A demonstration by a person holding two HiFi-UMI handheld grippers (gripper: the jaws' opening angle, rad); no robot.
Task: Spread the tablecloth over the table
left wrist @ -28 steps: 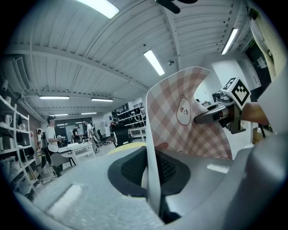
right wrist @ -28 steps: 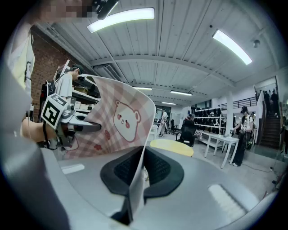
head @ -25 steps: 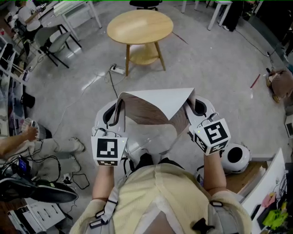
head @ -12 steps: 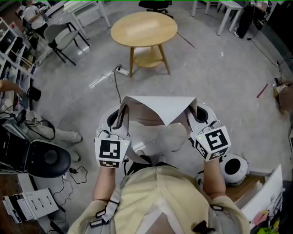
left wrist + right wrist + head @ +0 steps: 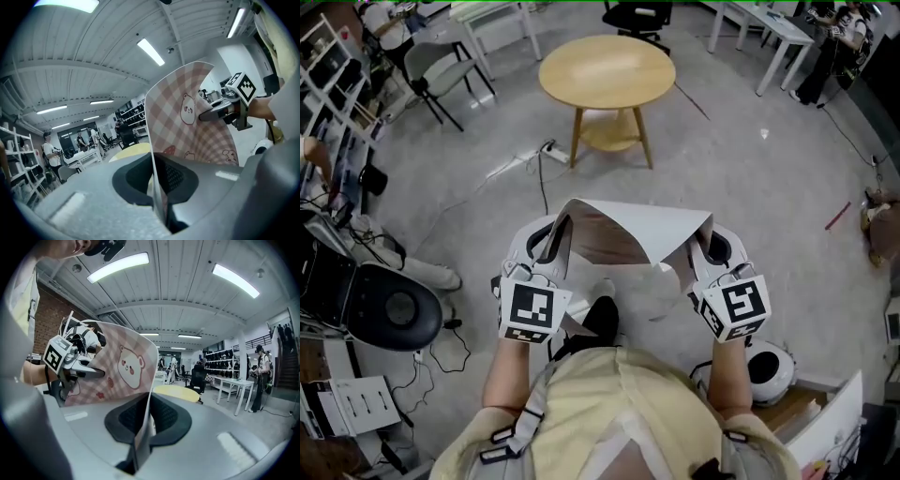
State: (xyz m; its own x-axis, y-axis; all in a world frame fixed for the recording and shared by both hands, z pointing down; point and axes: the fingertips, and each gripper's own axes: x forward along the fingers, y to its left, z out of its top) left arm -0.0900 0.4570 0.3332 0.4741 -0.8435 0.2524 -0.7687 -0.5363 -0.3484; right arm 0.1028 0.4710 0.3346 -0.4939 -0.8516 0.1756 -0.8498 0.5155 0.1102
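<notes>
Tablecloth [image 5: 633, 223] hangs between the two grippers in front of the person's chest, well apart from the round wooden table [image 5: 607, 70] that stands ahead across the floor. The left gripper [image 5: 555, 234] has its jaws pressed together on the cloth's left edge, and the right gripper [image 5: 697, 248] pinches the right edge the same way; in each gripper view the thin sheet runs straight down between the pads. The white back shows on top in the head view, the pink check with bear print in the gripper views. The step in hand looks like the carry to the table, with the spreading not yet begun. To do it well, both pinches should hold firm and the hands travel level and together, far enough apart that the sheet neither sags toward the floor nor doubles over more than it does near the right gripper. The approach should put the tabletop midway between the grippers, with the cloth's leading edge lifted above the rim before it goes across. A power strip [image 5: 546, 147] and its cable lie near the table's legs, so footing deserves care.
</notes>
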